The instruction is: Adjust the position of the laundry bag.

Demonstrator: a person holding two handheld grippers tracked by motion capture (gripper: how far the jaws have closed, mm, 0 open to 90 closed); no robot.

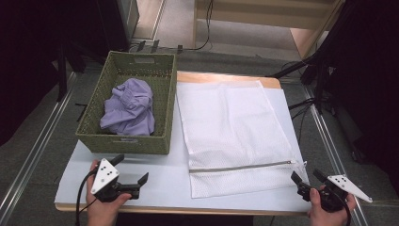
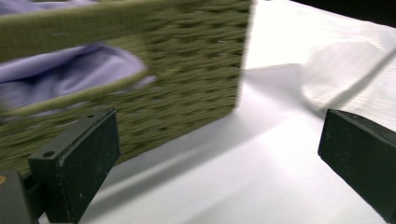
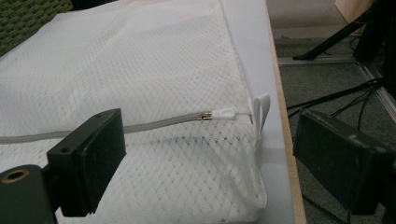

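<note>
1. Desk [image 1: 155,181]: white top, wooden edge along the far and near sides. It carries the basket and the bag.

2. Basket [image 1: 136,139]: green woven, rectangular, on the desk's left half, its right wall just beside the bag. In my left gripper view its near wall [image 2: 187,70] stands close ahead, blurred.

3. Shirt [image 1: 129,107]: lilac cloth, crumpled, lying inside the basket. My left gripper view shows a fold of it [image 2: 56,77] above the rim.

4. Bag [image 1: 230,127]: white mesh, flat on the desk's right half, reaching from the far edge almost to the near one.

5. Zip [image 1: 242,166]: grey, running across the bag near its front end. It is closed, with the white pull [image 3: 224,112] at the bag's right edge, next to a small white loop [image 3: 261,109].

6. My left tongs [image 1: 131,172]: released, nothing between the jaws, held low over the bare desk just in front of the basket.

7. My right tongs [image 1: 308,178]: released, nothing held, at the desk's near right corner, close by the bag's zip end, not touching it.
</note>
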